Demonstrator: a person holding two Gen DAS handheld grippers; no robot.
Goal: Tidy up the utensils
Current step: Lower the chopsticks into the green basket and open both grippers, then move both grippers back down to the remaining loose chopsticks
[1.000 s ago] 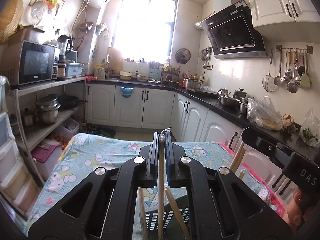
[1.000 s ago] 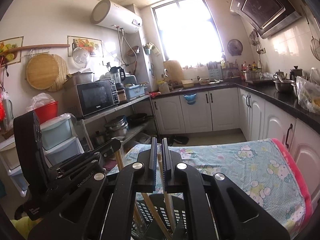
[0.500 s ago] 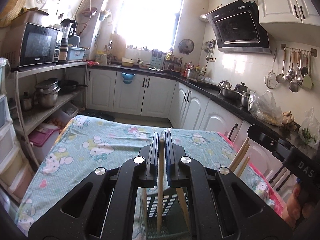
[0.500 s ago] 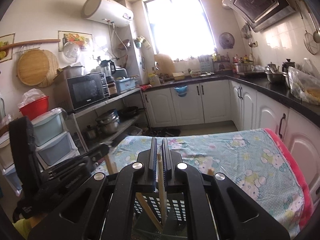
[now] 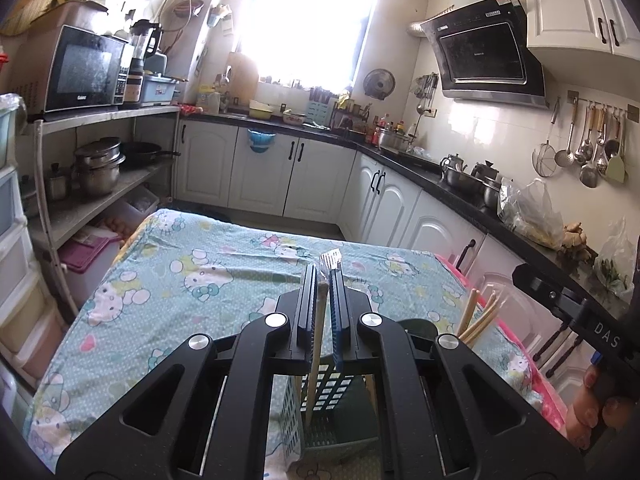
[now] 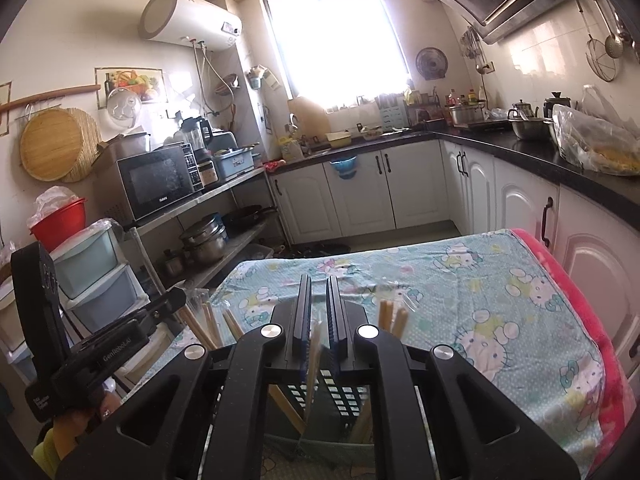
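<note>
My left tongs [image 5: 323, 280] gripped a wrapped chopstick [image 5: 316, 344] upright, its lower end inside the slotted basket [image 5: 332, 396] on the tabletop [image 5: 192, 280]. My right tongs [image 6: 319, 304] stood narrowly parted around a blurred chopstick [image 6: 314, 354] above that basket.

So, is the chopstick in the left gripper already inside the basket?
Partly in. Its lower end sits below the basket rim, while the left gripper is shut on the chopstick.
</note>
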